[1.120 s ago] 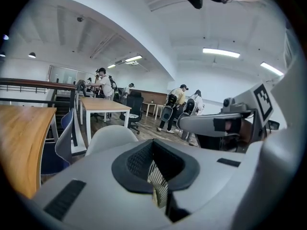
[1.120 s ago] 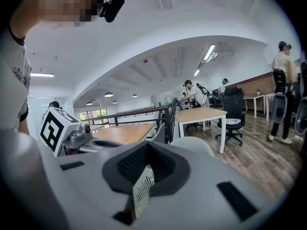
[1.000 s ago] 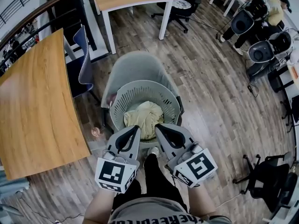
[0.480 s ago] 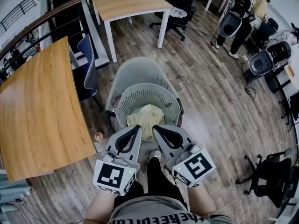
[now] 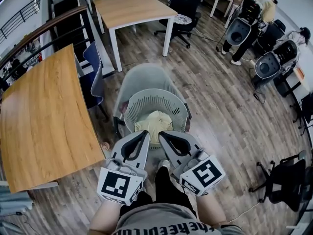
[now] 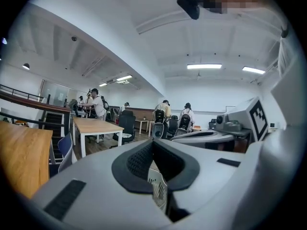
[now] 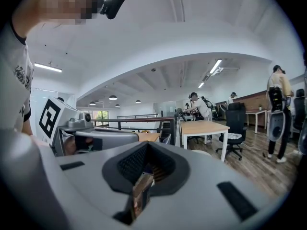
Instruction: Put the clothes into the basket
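Observation:
A pale grey perforated basket (image 5: 146, 95) stands on a grey chair (image 5: 145, 75) in the head view. A yellowish cloth (image 5: 154, 120) lies bunched inside it. My left gripper (image 5: 145, 133) and right gripper (image 5: 160, 133) hang side by side over the basket's near rim, tips close together. Both are shut and nothing is between their jaws. In the left gripper view the left gripper (image 6: 153, 145) points level across the room, with a strip of the basket showing through the slit. The right gripper (image 7: 146, 148) also points level toward the tables.
A long wooden table (image 5: 39, 116) runs along the left, with a blue chair (image 5: 93, 67) beside it. A second wooden table (image 5: 132, 6) stands behind the basket. People with equipment (image 5: 254, 18) are at the back right; a black office chair (image 5: 283, 180) is at the right.
Both grippers have lifted a little and drawn back from the basket, still shut and empty. The cloth stays in the basket.

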A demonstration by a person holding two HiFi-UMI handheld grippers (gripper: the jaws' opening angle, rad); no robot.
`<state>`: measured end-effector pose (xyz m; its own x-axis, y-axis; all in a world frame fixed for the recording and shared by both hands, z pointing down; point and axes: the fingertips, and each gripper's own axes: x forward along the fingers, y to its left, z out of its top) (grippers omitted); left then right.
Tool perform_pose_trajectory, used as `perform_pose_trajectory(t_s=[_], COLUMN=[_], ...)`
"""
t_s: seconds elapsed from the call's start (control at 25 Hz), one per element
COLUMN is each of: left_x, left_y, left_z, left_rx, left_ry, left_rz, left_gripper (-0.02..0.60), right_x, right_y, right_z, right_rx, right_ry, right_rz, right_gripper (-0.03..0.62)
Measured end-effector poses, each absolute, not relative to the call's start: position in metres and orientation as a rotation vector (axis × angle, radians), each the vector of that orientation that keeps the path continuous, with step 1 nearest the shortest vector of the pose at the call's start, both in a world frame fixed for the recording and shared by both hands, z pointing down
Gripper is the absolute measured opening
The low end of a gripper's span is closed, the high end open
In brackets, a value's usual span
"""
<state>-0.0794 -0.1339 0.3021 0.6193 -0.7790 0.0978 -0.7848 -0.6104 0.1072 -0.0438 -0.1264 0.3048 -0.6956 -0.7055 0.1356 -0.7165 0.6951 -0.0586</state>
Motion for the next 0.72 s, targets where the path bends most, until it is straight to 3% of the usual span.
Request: perform_pose_trajectory(t_s=[0.72], left_x=[-0.089], left_y=[-0.104], left_z=[0.288], left_rx=[2.757], left_ry=[-1.291], left_rz=[0.035], left_gripper=[0.014], right_x=[-0.058], right_y=[-0.098], right_z=[0.291], right_rx=[1.197], right_ry=[-2.799], right_rz=[0.107], right_gripper=[0.009])
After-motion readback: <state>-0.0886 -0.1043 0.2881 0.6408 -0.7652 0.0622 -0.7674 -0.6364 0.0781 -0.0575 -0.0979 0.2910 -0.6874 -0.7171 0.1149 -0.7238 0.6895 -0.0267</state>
